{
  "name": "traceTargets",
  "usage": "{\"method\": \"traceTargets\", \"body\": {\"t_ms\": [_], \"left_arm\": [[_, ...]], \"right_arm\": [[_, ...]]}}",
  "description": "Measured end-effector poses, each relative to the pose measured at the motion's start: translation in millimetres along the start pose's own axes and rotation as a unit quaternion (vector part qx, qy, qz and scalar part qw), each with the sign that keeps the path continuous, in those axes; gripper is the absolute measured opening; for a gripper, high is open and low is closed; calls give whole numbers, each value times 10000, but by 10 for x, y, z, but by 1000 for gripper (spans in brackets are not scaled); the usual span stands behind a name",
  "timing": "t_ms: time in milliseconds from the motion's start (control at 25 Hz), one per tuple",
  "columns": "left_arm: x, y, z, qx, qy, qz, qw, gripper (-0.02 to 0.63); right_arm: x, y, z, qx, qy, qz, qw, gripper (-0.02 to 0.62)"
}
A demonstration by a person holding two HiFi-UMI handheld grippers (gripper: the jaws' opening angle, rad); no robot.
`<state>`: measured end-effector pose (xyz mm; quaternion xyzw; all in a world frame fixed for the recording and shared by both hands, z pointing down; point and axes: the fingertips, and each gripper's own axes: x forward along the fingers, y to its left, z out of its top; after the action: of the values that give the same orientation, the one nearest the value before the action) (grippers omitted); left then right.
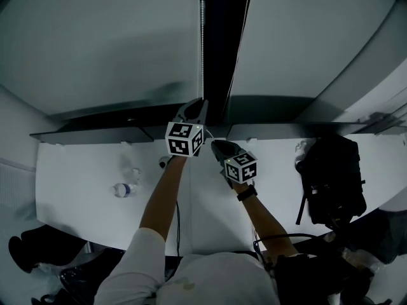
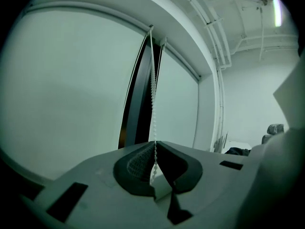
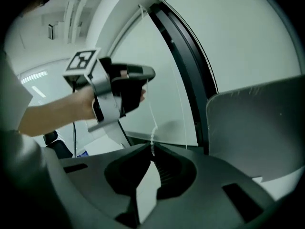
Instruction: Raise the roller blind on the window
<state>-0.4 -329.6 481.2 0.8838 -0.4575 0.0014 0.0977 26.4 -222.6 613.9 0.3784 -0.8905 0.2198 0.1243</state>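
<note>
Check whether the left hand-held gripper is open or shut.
Shut. The left hand-held gripper pinches the chain, jaws together on it.

From my seat, the roller blind (image 1: 102, 37) reads as pale, matt cloth, smooth and plain. The bead chain (image 2: 153, 104) looks like small white plastic beads. The left gripper (image 2: 155, 143) has a matt grey plastic shell, and its dark fingers (image 2: 135, 165) show a fine mesh texture. At 8 o'clock a clear plastic bottle (image 1: 124, 189) lies on the smooth white tabletop (image 1: 82, 170). At 3 o'clock the backpack (image 1: 334, 176) is black cloth.
</note>
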Motion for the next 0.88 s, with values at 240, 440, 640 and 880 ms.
{"method": "traceTargets", "body": {"t_ms": [240, 440, 640, 880], "left_arm": [[-72, 58, -424, -264, 33, 49, 9996, 9], [-91, -22, -635, -368, 131, 36, 9992, 9], [-168, -72, -811, -437, 172, 106, 9988, 9], [-236, -82, -895, -319, 121, 241, 9991, 9]], "right_arm": [[-390, -2, 406, -152, -416, -65, 9990, 5], [-643, 83, 958, -98, -993, 174, 9949, 6], [-701, 126, 1489, -233, -1381, 360, 9895, 6], [-608, 132, 2093, -685, -1697, 300, 9827, 84]]}}
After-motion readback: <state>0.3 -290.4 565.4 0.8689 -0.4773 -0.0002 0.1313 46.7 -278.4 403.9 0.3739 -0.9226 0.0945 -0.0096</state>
